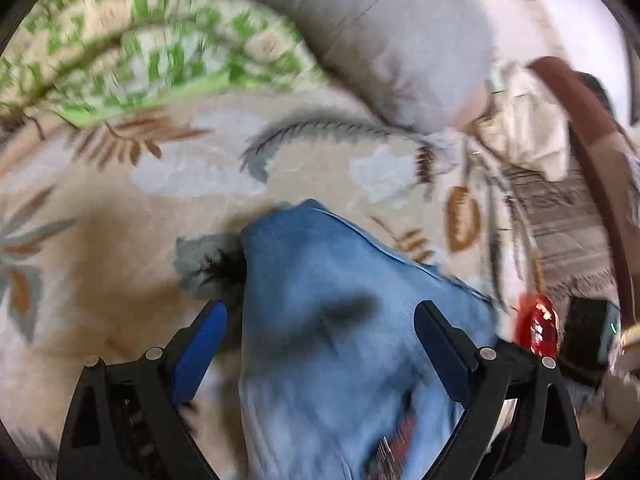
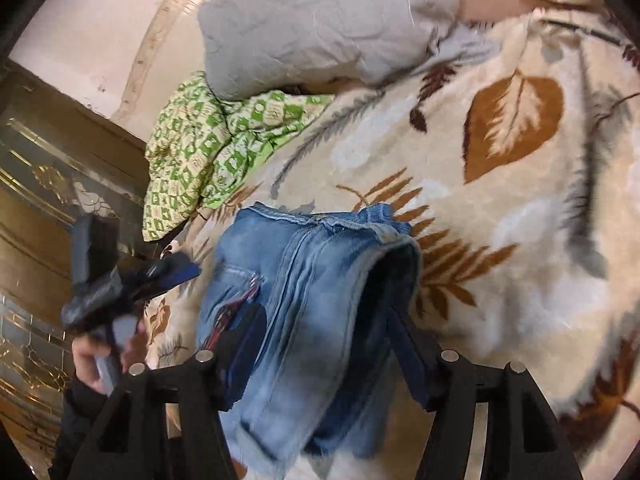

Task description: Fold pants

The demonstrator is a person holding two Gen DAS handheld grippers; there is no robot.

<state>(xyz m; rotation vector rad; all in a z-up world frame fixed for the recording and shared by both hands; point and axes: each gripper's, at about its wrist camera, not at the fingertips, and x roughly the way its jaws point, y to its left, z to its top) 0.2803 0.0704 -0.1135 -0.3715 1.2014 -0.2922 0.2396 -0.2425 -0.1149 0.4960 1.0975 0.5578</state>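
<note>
Faded denim pants (image 2: 304,280) bunched on plush leaf-print blanket (image 2: 520,200), between both wide-spread, empty tools.

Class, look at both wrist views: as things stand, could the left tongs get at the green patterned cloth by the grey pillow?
Probably yes. The left tongs stand open, holding nothing, over the jeans. Only bare leaf-print blanket lies between them and the green patterned cloth.

No readable text, label, brand, number or sign in either view. Only blurred red marks on the jeans (image 2: 304,280) near the pocket, too smeared to read, and square green motifs on the patterned cloth (image 2: 200,152), not legible as letters.
</note>
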